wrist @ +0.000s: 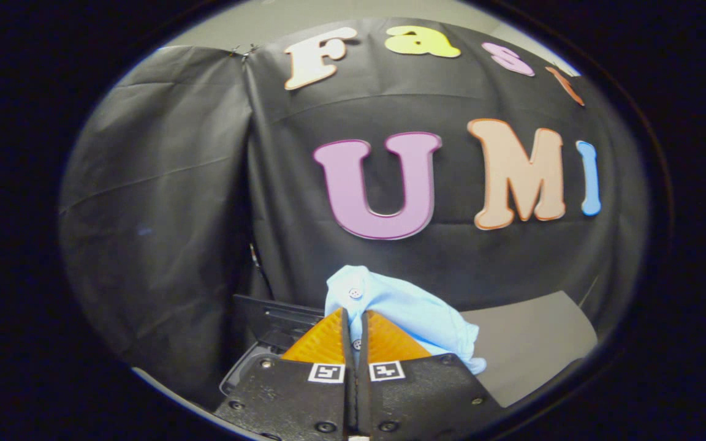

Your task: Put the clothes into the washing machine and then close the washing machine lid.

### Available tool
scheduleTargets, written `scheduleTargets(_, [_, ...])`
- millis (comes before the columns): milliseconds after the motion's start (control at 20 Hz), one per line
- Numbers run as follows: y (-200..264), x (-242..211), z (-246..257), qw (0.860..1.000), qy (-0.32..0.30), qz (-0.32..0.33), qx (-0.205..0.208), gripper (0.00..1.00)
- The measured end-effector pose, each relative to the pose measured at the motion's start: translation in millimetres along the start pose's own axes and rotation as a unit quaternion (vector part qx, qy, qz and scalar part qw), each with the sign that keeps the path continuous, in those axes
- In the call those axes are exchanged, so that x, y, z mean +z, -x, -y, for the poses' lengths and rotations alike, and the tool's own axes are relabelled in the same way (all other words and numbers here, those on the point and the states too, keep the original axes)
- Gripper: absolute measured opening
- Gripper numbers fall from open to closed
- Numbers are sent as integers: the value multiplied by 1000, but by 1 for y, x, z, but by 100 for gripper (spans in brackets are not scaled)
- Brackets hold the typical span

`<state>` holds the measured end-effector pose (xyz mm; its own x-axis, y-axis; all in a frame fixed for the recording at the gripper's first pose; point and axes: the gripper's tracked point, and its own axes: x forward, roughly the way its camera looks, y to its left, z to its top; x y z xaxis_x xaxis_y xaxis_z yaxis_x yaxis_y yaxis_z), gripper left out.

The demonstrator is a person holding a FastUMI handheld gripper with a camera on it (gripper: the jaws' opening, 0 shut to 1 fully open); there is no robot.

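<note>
The task appears to be in its first half: the garment is lifted and in transit, not yet inside the machine, and closing the lid is still to come. The gripper (353,321) has its two fingers drawn almost together, with a fold of a light blue shirt (402,312) pinched between them; a small button shows in the narrow slit between the fingers. Most of the shirt bunches just ahead of the fingertips and spills to the right of the right finger, hanging loosely there.

The shirt looks like thin, soft cloth, crumpled into a lump, with a second pale button near its top. It should drape and sag when released.

Below and to the left of the fingers lies a dark panel with a rounded rim, probably the washing machine (261,343) with its lid open, though too little shows to be sure. A grey tabletop (531,343) lies to the right of the fingers.
</note>
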<state>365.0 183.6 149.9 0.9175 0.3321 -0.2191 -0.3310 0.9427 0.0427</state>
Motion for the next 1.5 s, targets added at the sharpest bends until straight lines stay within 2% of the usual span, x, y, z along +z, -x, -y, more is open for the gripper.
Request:
scheduleTargets(350, [-41, -49, -95, 996, 4, -27, 87, 0])
scheduleTargets(500, [-65, -99, -127, 992, 56, -53, 97, 0])
scheduleTargets(650, [-85, -156, -143, 989, 61, -88, 105, 1])
scheduleTargets(900, [-120, -225, -138, 988, 59, -120, 81, 1])
scheduleTargets(1050, [-136, -271, -112, 984, 68, -164, 29, 1])
scheduleTargets(1300, [-148, -355, -102, 970, 38, -239, 16, 1])
scheduleTargets(1400, [-148, -380, -89, 964, 46, -262, -13, 8])
scheduleTargets(1500, [-152, -385, -84, 965, 50, -256, -31, 37])
